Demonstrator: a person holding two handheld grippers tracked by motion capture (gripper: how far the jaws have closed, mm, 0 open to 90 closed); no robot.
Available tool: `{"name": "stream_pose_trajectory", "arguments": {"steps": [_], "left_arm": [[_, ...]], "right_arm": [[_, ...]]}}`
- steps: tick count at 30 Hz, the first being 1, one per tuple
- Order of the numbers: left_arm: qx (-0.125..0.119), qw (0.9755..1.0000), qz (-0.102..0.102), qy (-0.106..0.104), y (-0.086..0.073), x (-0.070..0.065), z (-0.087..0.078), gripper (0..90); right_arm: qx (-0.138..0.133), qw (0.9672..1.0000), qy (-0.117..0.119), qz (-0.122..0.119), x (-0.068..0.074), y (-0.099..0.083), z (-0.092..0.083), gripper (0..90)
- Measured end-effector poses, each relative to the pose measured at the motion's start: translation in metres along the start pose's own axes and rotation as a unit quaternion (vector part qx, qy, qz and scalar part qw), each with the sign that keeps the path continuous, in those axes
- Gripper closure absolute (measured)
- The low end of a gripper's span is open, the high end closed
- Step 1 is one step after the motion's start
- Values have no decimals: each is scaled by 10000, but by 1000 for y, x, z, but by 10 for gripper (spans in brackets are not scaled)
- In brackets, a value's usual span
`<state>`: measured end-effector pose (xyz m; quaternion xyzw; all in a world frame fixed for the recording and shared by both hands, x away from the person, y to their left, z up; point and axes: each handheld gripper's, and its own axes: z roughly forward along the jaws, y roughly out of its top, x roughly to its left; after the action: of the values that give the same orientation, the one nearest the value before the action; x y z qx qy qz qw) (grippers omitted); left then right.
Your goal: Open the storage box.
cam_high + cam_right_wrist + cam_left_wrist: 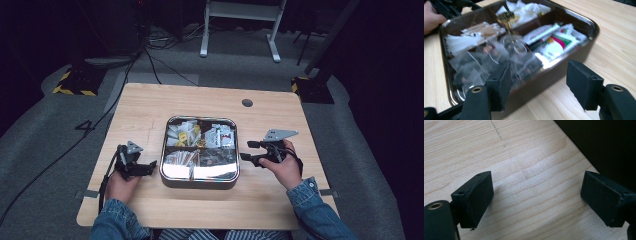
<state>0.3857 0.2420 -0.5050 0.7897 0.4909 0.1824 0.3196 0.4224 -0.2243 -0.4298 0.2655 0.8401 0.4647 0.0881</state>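
1. Dark floor and cables are surrounding a pale wooden table [150,105], on which a square metal tray [200,181] is sitting at the centre, split into four compartments.
2. Tray contents: white and yellow sachets [182,134] are lying in the far-left compartment, red-and-white packets [220,135] in the far-right, brown-tipped sticks [179,158] in the near-left, and clear bags [486,62] in the compartment nearest the right gripper.
3. Left gripper [146,169] is resting low at the tray's left side; its jaws are standing wide apart over bare wood [536,185], holding nothing.
4. Right gripper [248,151] is hovering just beside the tray's right rim [574,53], aimed across it; its jaws are likewise standing well apart and empty.
5. Step in hand, as judged: the right gripper is approaching the tray to pick an item, and nothing is being gripped yet.
6. Next move, as judged: it is calling for clearing the rim, descending over one clear bag, and closing on that bag alone, since the bags are overlapping and slippery-looking.
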Motion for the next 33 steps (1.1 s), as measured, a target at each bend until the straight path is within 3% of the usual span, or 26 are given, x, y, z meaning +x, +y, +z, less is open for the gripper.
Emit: {"name": "stream_pose_trajectory", "arguments": {"steps": [5,20,33], "left_arm": [[-4,10000,0,2,0,0,0,116],[-3,10000,5,7,0,0,0,123],[-12,10000,50,-39,1,1,0,129]], "right_arm": [[-17,10000,71,-63,5,12,10,373],[322,9981,422,-309,28,54,60,390],[622,9959,427,-496,38,69,95,407]]}}
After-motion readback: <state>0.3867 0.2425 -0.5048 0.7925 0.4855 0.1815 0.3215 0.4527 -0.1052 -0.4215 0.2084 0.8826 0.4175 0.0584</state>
